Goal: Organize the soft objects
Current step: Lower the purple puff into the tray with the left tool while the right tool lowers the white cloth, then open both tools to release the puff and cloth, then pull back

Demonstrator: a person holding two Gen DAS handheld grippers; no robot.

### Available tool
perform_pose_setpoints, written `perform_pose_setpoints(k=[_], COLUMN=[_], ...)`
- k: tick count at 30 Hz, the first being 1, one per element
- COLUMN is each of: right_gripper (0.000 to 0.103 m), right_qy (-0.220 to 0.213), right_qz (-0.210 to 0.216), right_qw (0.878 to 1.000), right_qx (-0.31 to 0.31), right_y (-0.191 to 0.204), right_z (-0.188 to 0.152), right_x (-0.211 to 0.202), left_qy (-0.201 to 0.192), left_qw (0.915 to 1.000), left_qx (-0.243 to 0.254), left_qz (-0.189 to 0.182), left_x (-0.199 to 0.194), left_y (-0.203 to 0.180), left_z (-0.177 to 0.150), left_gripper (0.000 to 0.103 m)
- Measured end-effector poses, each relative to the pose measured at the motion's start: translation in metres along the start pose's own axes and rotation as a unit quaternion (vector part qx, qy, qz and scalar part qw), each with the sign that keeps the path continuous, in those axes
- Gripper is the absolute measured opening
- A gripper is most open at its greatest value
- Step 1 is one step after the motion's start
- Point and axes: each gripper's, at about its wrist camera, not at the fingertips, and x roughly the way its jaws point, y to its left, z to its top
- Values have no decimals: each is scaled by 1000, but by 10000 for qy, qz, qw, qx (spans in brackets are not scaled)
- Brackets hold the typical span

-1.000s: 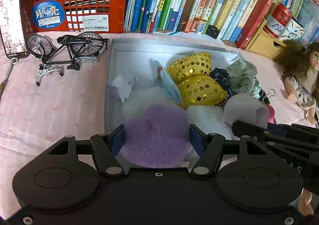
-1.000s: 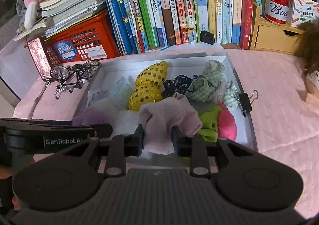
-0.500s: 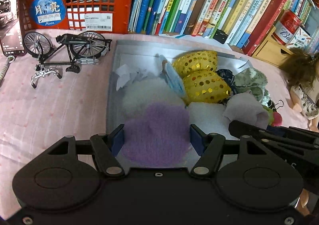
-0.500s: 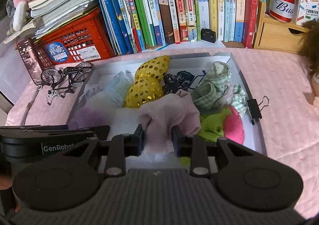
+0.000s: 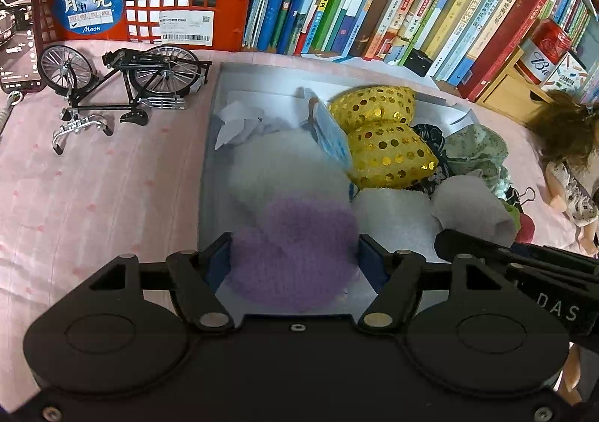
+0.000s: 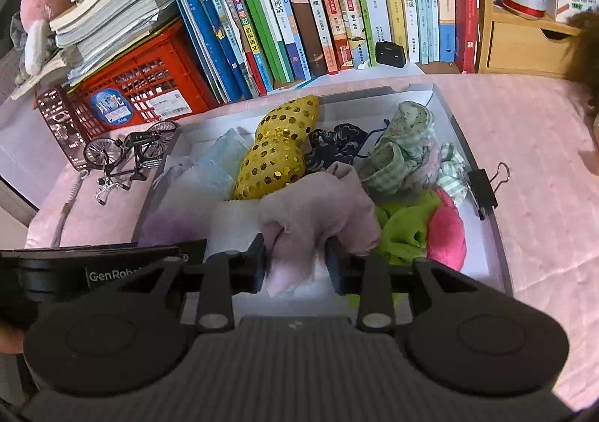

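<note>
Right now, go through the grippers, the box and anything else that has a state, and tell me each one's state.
left gripper: jaws opening, purple fuzzy piece between them
right gripper: jaws opening, pale pink cloth between them
gray box: open, holding soft things
toy bicycle: lying on its side
wooden drawer: shut

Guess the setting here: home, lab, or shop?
Most likely a home, perhaps a child's room or study corner: a packed row of children's books, a doll lying on the pink cloth, and a grey box of soft fabric things.
</note>
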Motion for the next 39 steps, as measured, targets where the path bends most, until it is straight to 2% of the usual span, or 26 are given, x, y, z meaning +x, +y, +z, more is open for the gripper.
perform_pose_setpoints(k=[6,16,21,28,39], right_gripper=[62,70,76,80,88], right_qy=[-52,-240,-514,-942,-1731], right_qz=[61,121,49,40,-14], right_qw=[9999,9996,9983,9950,9820], right_qx=[88,-23,-256,-322,-755], right_y=[-4,-1,2,-2,9], right_z=[0,-5,-13,-23,-52], right_x=[-6,-27,-46,-77,-133], left_qy=[-39,-262,-587,-1025,-1706], left_qw=[10000,9996,9978,9934,9822], left_qx=[-70,48,290,500,722], left_qz=[-27,-88,-64,-107,-321], left_x=[-8,-34,-60,-97,-147], left_y=[3,-2,-11,-20,-28], left_z=[-2,-9,-20,-38,-79], left_gripper=[74,79,81,82,88])
